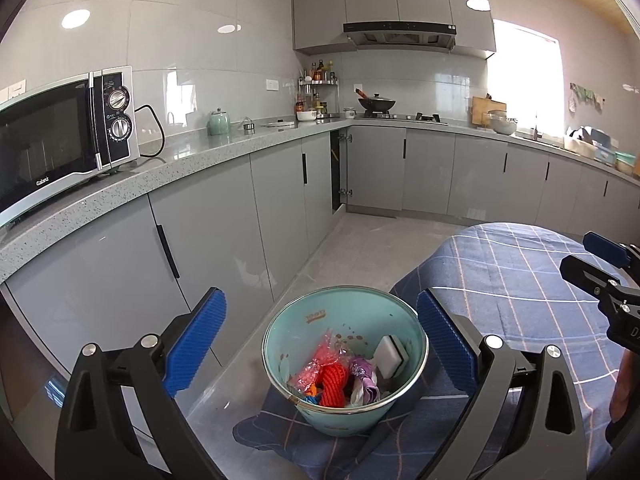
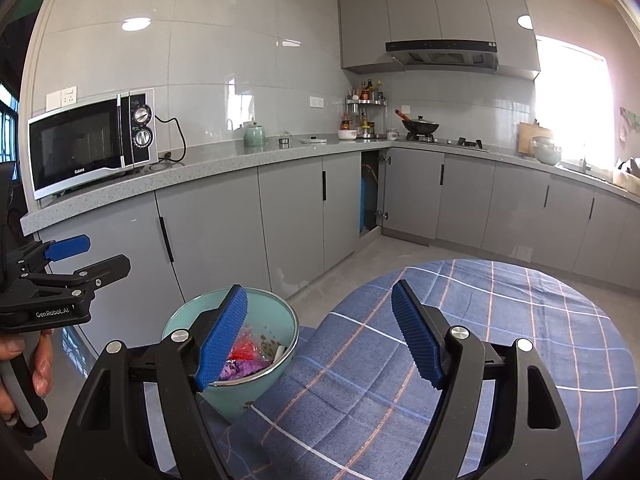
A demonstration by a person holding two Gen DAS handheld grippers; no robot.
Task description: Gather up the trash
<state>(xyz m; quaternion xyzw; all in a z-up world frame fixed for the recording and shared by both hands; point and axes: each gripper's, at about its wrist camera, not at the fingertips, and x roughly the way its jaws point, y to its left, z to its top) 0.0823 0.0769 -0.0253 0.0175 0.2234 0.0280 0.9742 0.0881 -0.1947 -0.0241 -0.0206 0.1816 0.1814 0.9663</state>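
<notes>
My left gripper (image 1: pixel 320 344) gapes wide and empty around the teal bin (image 1: pixel 344 408) on the plaid tablecloth (image 2: pixel 500 340) – right gripper (image 2: pixel 320 336) equally open, empty – and I'd pinch its stiff, slippery-looking rim, light wrappers (image 1: pixel 320 364) inside.

Pale teal enamel bin (image 1: pixel 344 364), metal-rimmed, is seen upright at the edge of the blue checked tablecloth (image 1: pixel 516 280). Inside are piled: red knitted cord (image 1: pixel 332 386), pink crinkled wrapper (image 1: pixel 316 364), purple wrapper (image 1: pixel 366 380), white sponge block (image 1: pixel 392 356).
</notes>
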